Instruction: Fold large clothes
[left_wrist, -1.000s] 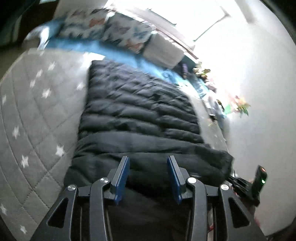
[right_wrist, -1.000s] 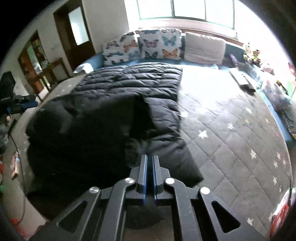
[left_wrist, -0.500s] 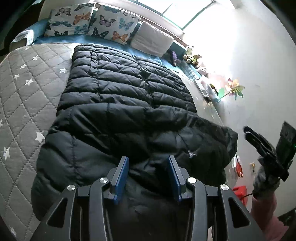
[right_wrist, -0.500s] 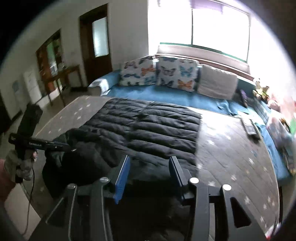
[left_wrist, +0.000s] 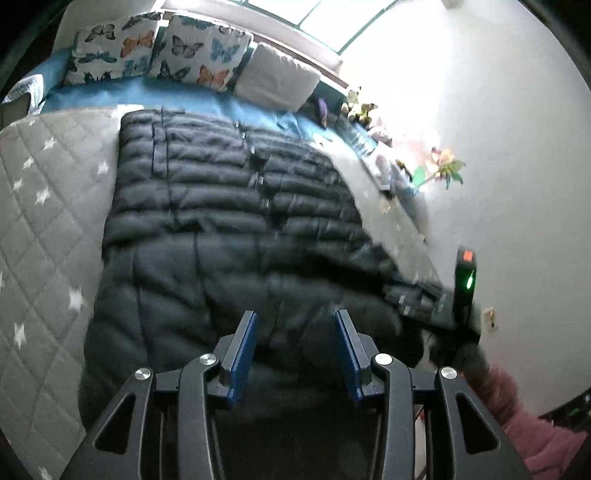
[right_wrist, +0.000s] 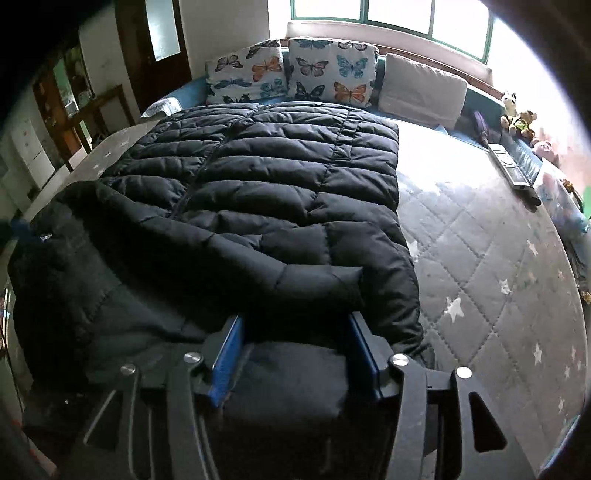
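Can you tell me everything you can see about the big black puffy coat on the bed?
The black puffy coat is a long quilted jacket, padded in stitched rows, with a zipper line down its middle. It lies spread flat on the grey star-patterned quilt, its far end near the butterfly pillows. The near end looks bunched, with a sleeve folded across it. The right gripper, opening, has coat fabric between its blue fingers.
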